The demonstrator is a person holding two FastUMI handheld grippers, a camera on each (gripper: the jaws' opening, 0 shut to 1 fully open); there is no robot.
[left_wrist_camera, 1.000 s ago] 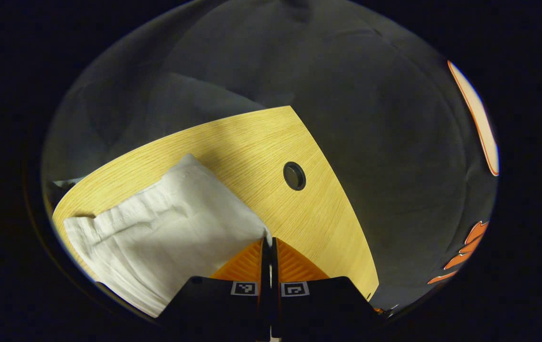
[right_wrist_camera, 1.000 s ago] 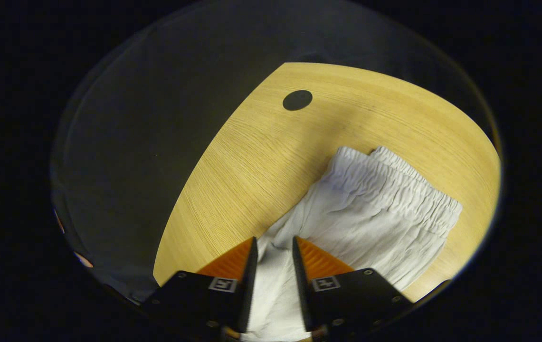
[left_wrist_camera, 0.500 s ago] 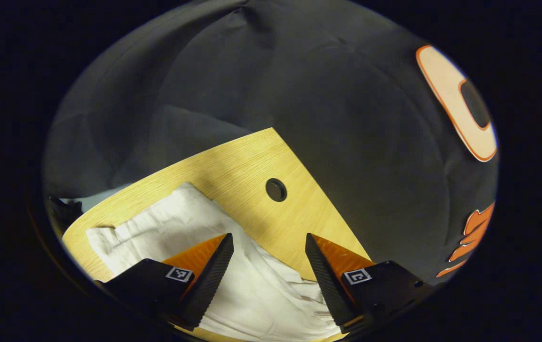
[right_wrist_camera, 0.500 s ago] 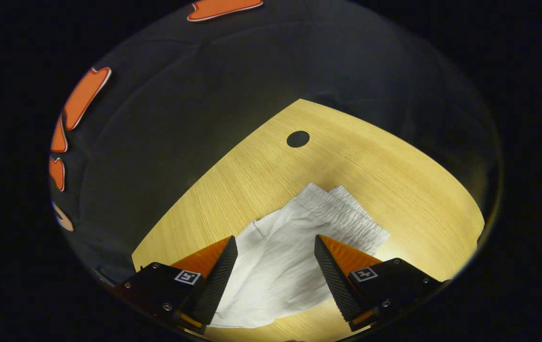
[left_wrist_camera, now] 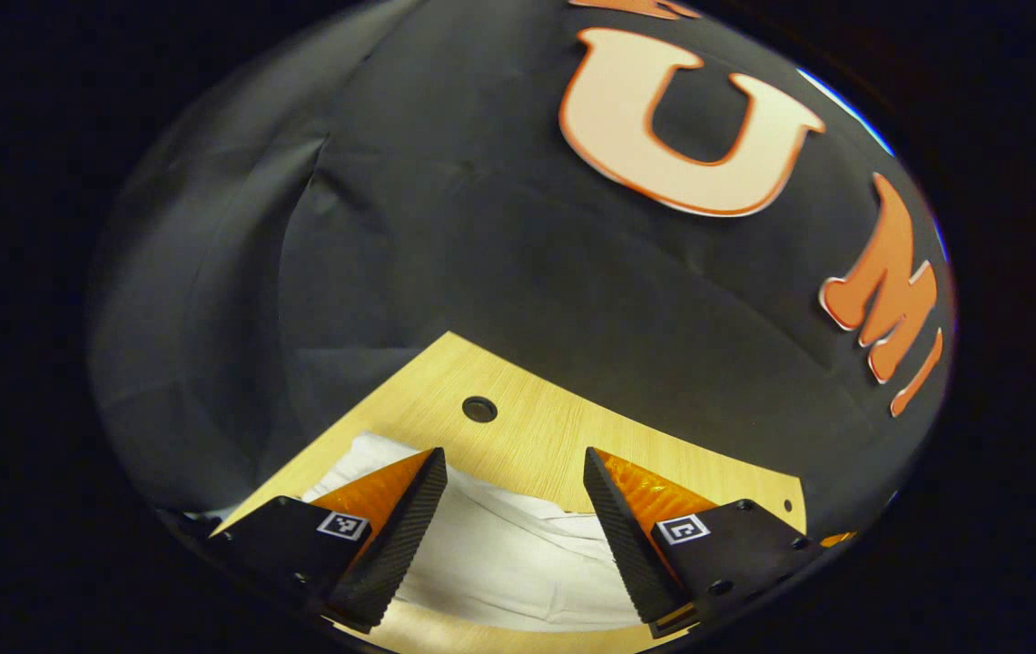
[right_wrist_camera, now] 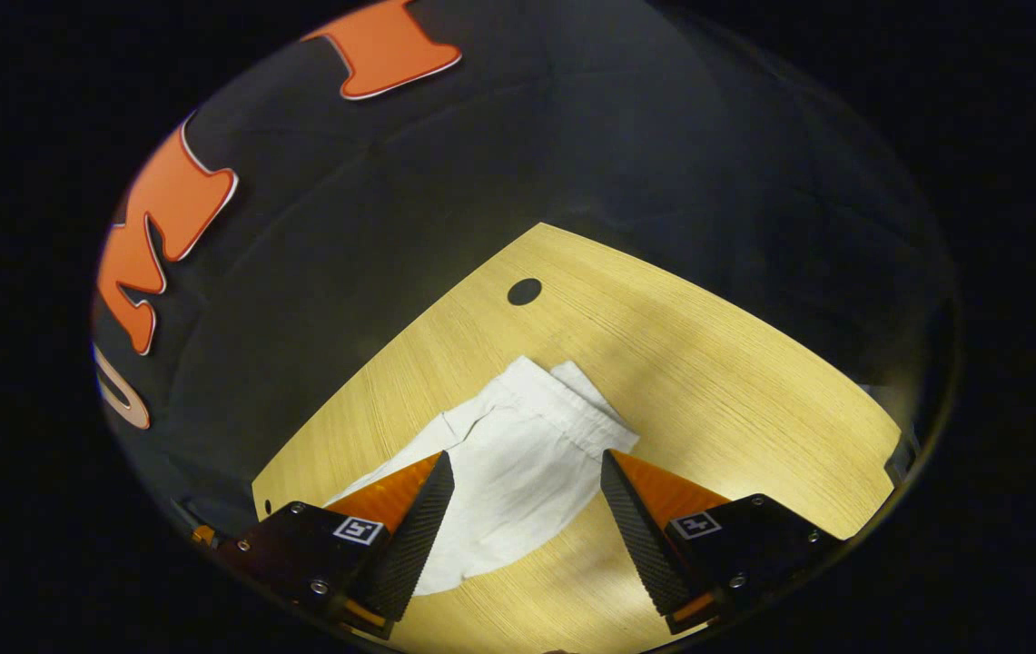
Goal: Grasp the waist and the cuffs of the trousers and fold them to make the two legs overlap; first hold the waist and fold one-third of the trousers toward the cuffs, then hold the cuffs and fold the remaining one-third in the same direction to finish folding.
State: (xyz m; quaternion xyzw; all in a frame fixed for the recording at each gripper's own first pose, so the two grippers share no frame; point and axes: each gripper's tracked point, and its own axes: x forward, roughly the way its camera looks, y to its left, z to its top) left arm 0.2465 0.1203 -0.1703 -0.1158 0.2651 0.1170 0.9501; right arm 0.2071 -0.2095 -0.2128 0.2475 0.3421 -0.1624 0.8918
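Claws (left_wrist_camera: 514, 459) (right_wrist_camera: 527, 463) agape above folded trousers (right_wrist_camera: 518, 454)

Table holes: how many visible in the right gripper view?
1. A dark round hole sits in the wooden table near its far edge, beyond the folded white trousers. More could be hidden under the cloth or out of frame.
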